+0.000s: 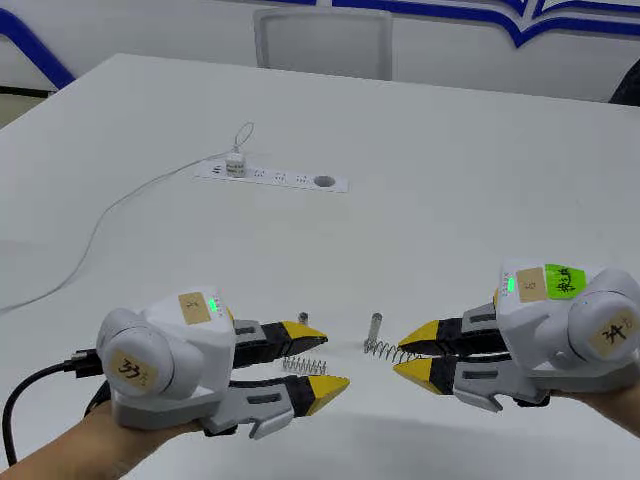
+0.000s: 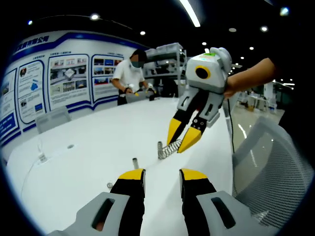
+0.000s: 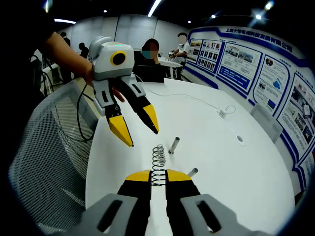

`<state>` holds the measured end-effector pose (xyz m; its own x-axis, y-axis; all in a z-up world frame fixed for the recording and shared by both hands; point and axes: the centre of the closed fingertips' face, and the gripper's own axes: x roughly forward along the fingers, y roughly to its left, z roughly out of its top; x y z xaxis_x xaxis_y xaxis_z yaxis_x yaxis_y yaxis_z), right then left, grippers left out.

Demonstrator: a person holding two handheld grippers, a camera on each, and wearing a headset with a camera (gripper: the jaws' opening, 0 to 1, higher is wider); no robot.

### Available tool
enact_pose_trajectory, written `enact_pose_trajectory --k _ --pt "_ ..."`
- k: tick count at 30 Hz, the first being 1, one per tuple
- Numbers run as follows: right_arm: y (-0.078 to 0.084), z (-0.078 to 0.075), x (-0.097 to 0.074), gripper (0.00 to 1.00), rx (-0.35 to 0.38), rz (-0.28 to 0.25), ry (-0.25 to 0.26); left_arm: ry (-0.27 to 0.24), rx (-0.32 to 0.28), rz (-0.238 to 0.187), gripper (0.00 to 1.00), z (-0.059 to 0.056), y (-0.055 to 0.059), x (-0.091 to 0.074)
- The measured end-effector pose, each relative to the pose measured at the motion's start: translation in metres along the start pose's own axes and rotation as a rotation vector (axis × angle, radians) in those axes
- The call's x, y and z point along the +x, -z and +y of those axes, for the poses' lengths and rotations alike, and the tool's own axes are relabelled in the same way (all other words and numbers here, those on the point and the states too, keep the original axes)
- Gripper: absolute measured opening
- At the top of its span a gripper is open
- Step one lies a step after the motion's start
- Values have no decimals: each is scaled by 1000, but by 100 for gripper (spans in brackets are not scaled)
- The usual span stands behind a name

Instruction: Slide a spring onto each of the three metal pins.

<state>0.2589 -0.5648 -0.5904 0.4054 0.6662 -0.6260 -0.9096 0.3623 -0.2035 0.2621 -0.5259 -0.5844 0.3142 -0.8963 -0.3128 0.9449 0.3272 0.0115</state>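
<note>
On the white table point(image 1: 450, 200), a thin cable point(image 1: 110, 205) ran from the left edge to a white power strip point(image 1: 280, 178) at the far middle, and a grey chair point(image 1: 322, 42) stood beyond it.

At the near left, the left gripper point(image 1: 318, 358) lay level with its yellow-tipped jaws spread wide apart and nothing clamped. A loose spring point(image 1: 303, 365) lay flat on the table between those jaws; whether it touched either tip could not be told. Just beyond the far jaw stood a short metal pin point(image 1: 303, 318).

Right of it, near the middle, a taller pin point(image 1: 375, 326) stood upright. A second spring point(image 1: 388, 351) stretched from the foot of that pin rightward into the tips of the right gripper point(image 1: 415, 353), whose jaws were pinched on the spring's near end.

In the right gripper view the held spring point(image 3: 158, 164) rose straight from between the tips, its free end just beside the taller pin point(image 3: 173, 145), with another pin point(image 3: 192, 172) to the right. In the left gripper view the left gripper's point(image 2: 162, 174) jaws stood parted and bare, facing the right gripper point(image 2: 179, 145).
</note>
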Motion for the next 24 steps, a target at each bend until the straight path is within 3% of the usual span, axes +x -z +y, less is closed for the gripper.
enact_pose_trajectory --k 8,13,24 --pt "-13 13 1 11 -90 -3 -44 74 58 -1 29 -15 -11 11" --pt "-12 19 3 11 -126 9 -70 104 102 23 29 -22 -9 15" --pt "-14 27 3 11 -189 17 -97 140 98 27 17 -27 -10 14"
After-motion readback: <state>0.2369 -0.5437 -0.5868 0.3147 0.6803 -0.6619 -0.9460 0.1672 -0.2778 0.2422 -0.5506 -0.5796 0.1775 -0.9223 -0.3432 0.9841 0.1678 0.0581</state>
